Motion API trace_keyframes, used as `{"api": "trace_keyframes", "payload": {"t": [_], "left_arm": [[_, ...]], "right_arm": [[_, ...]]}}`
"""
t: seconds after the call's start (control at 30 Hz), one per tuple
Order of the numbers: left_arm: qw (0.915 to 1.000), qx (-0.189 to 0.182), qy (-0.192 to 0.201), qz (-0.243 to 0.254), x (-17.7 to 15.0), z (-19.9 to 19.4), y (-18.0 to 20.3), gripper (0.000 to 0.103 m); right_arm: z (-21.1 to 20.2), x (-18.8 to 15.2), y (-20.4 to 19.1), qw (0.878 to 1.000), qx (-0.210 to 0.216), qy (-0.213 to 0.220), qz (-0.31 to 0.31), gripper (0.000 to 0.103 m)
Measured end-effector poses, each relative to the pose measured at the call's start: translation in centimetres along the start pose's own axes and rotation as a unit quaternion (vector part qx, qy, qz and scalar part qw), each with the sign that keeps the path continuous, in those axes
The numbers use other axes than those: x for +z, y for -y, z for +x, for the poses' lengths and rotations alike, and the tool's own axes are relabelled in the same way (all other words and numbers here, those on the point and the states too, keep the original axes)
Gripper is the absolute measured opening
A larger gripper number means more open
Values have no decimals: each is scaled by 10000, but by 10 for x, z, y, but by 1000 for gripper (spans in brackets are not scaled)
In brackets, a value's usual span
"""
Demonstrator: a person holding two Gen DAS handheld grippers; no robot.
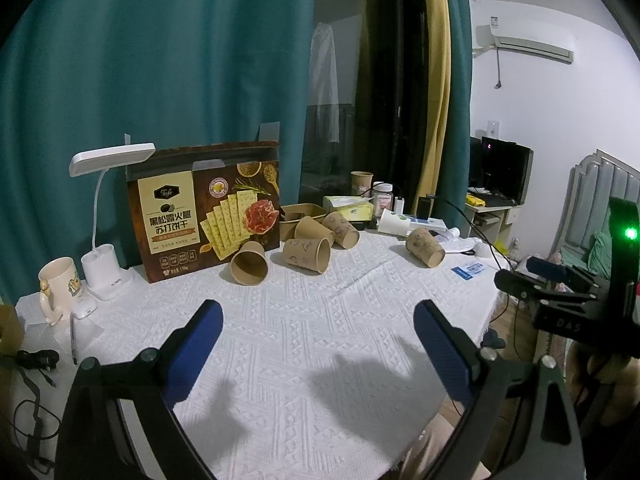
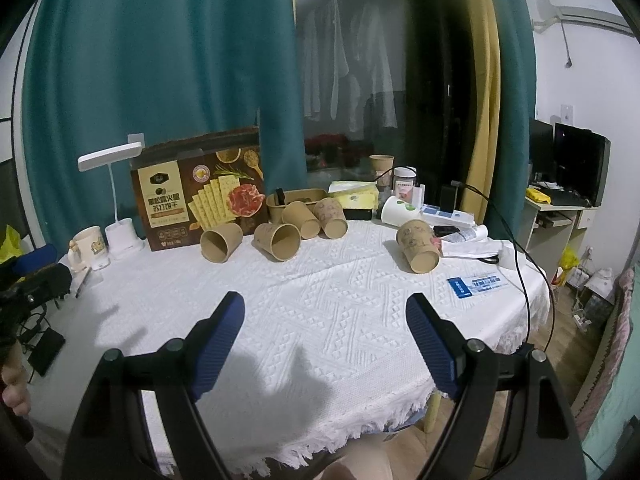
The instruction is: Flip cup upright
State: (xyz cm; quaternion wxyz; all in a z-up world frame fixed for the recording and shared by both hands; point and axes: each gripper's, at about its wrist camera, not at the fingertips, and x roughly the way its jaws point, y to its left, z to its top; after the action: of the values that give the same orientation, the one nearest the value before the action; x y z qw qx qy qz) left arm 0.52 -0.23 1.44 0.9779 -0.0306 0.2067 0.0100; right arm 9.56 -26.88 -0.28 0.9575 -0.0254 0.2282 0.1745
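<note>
A white textured cloth [image 2: 320,300] is covering the desk [image 2: 434,410]. Lying on their sides on it are five brown paper cups [image 2: 276,240], with a cracker box [image 2: 200,196], a white lamp [image 2: 120,236], a mug [image 2: 90,246] and a blue card [image 2: 478,286] sitting alongside.

Both views are dim and cool-toned, lit from behind and above the cameras; soft grey shadows fall on the white tablecloth [image 1: 320,320] in the lower centre of each frame; the window glass [image 2: 352,80] at upper centre mirrors pale shapes faintly; a green indicator light [image 1: 631,233] flares at the right edge of the left wrist view; fisheye bending curves the teal curtain [image 1: 160,60] and blackens the corners; distant clutter is soft and grainy, while the centre stays fairly sharp.
</note>
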Motion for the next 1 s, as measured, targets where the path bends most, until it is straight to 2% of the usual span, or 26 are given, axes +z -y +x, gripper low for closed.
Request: {"api": "trace_keyframes", "payload": {"t": [1.0], "left_arm": [[9997, -221, -8, -54, 5, 0, -3, 96]], "right_arm": [[-4, 5, -4, 10000, 28, 25, 39, 81]]}}
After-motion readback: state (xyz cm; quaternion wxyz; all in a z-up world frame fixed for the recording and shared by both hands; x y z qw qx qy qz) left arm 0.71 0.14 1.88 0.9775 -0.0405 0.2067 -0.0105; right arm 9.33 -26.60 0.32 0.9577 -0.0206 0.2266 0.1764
